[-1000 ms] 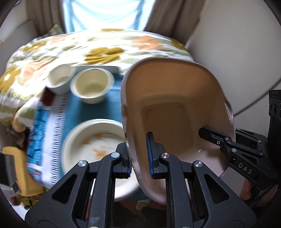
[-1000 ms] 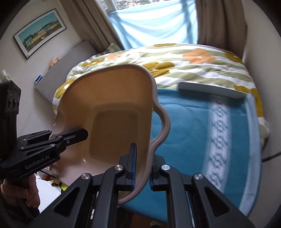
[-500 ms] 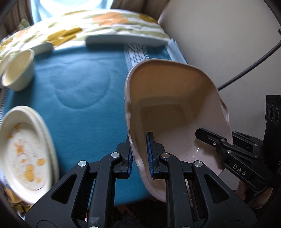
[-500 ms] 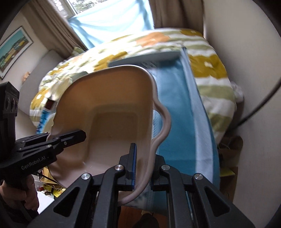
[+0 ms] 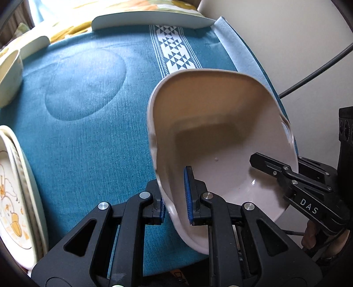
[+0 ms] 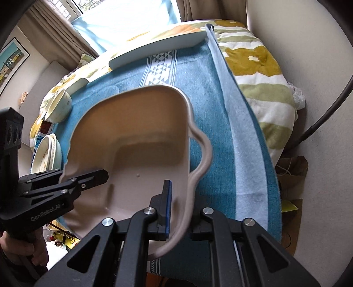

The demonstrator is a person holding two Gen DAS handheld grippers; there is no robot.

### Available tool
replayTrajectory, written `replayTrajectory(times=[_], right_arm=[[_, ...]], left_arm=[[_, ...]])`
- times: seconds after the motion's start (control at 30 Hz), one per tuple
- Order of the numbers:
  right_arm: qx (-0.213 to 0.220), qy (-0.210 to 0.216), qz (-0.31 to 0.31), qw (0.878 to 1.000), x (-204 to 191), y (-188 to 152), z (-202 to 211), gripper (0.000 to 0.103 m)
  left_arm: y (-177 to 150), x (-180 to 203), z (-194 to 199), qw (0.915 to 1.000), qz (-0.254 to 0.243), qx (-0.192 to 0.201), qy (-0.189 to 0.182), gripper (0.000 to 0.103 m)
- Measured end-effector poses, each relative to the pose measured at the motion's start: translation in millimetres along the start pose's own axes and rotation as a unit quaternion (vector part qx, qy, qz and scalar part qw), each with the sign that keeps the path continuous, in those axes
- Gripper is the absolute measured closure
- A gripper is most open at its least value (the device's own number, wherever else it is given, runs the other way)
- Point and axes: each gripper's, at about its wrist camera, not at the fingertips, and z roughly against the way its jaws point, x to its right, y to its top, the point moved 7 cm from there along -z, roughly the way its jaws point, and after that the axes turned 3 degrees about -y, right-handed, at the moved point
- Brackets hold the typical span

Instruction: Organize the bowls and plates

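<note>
— While both grippers hold the beige handled basin [image 5: 220, 123], what lies under it?

— A teal cloth [image 5: 88, 110] with a white band of dark triangles [image 5: 174, 50], spread over a bed with a floral cover [image 6: 253, 59] in white, green and mustard. A paler blue edge strip [image 6: 238, 123] runs along the cloth's right side.

— How are the tongs set?

— The left gripper [image 5: 176, 198] is clamped on the basin's left wall, one blue pad inside, the other outside. The right gripper [image 6: 179, 207] is clamped on the opposite wall just beside the looped handle [image 6: 205, 154]. Each gripper shows in the other's camera, gripping the far side.

— And where is the basin?

— Tilted, its opening facing the cameras, over the right part of the cloth near the bed's edge. Whether its underside touches the cloth cannot be told.

— What else sits on the cloth?

— A stack of cream plates with an orange print [image 5: 15, 198] at the left, a cream bowl [image 6: 58, 108] further back, and a long pale tray [image 5: 152, 19] at the far edge.

— The room?

— A bright window with brown curtains [image 6: 55, 37] behind the bed, a framed picture [image 6: 11, 64] on the left wall, a plain pale wall on the right with a dark cable [image 6: 326, 117], and paper bags [image 6: 291, 167] on the floor beside the bed.
</note>
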Motion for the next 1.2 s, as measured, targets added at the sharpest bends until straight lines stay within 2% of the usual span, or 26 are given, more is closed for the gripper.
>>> replayTrajectory(times=[0.13,0.17,0.2,0.23,0.27,0.33,0.37,0.4,0.43,0.7,0.9,1.03,1.07,1.1,1.13,1.17,1.2], right_arm=[[-0.005,0.015,-0.014,1.0,2.6,0.3,-4.5,0.092],[-0.007,0.02,-0.02,1.0,2.9,0.2,-4.9,0.092],[-0.007,0.023,-0.025,0.999,3.3,0.0,-5.2,0.092],[-0.009,0.025,-0.03,0.999,3.7,-0.7,-5.9,0.092],[-0.007,0.027,-0.033,0.999,3.3,-0.8,-5.3,0.092],[-0.001,0.027,-0.041,0.999,4.3,-0.8,-3.9,0.084],[0.004,0.027,-0.046,0.999,5.3,-0.2,-2.9,0.069],[0.009,0.027,-0.051,0.998,6.7,0.6,-1.6,0.049],[0.014,0.019,-0.057,0.998,9.9,1.4,-0.2,0.045],[0.048,0.016,-0.08,0.996,19.4,8.7,30.3,0.042],[0.093,0.026,-0.043,0.994,-6.8,29.5,87.2,0.042],[0.121,0.047,-0.002,0.992,-41.5,49.9,122.2,0.041],[0.129,0.056,0.01,0.99,-53.3,55.8,130.8,0.034],[0.137,0.065,0.022,0.988,-65.6,61.2,138.4,0.02],[0.146,0.075,0.036,0.986,-79.1,66.0,146.1,0.013],[0.159,0.088,0.054,0.982,-94.9,70.8,154.8,0.005],[0.17,0.097,0.069,0.978,-108.2,74.1,161.2,0.003]], left_arm=[[1.2,2.1,-2.7,0.9997,-0.016,-0.007,0.015,0.088],[2.0,2.4,-4.9,0.9995,-0.021,-0.011,0.021,0.079],[2.3,2.7,-6.2,0.9991,-0.025,-0.014,0.03,0.058],[2.9,2.6,-6.2,0.9987,-0.028,-0.012,0.04,0.044],[3.7,2.7,-4.7,0.9984,-0.031,-0.004,0.046,0.023],[5.1,4.8,0.3,0.9987,-0.033,0.012,0.038,0.021],[5.0,5.1,0.7,0.9988,-0.033,0.012,0.034,0.021],[5.0,4.6,0.4,0.9987,-0.034,0.012,0.036,0.021],[6.1,4.0,0.8,0.9986,-0.035,0.01,0.039,0.021],[-0.4,6.2,24.0,0.9987,-0.035,0.018,0.033,0.021],[-4.2,11.6,91.8,0.9971,-0.036,0.062,0.025,0.021],[-0.5,4.9,153.7,0.9917,-0.028,0.119,0.04,0.021],[1.3,0.5,173.7,0.9888,-0.024,0.138,0.05,0.021],[1.8,-3.9,190.0,0.9862,-0.02,0.154,0.057,0.02],[3.2,-8.6,204.9,0.9832,-0.016,0.17,0.065,0.017],[3.3,-15.5,222.0,0.9798,-0.01,0.186,0.072,0.008],[4.0,-24.3,238.7,0.976,-0.002,0.203,0.08,0.0]])
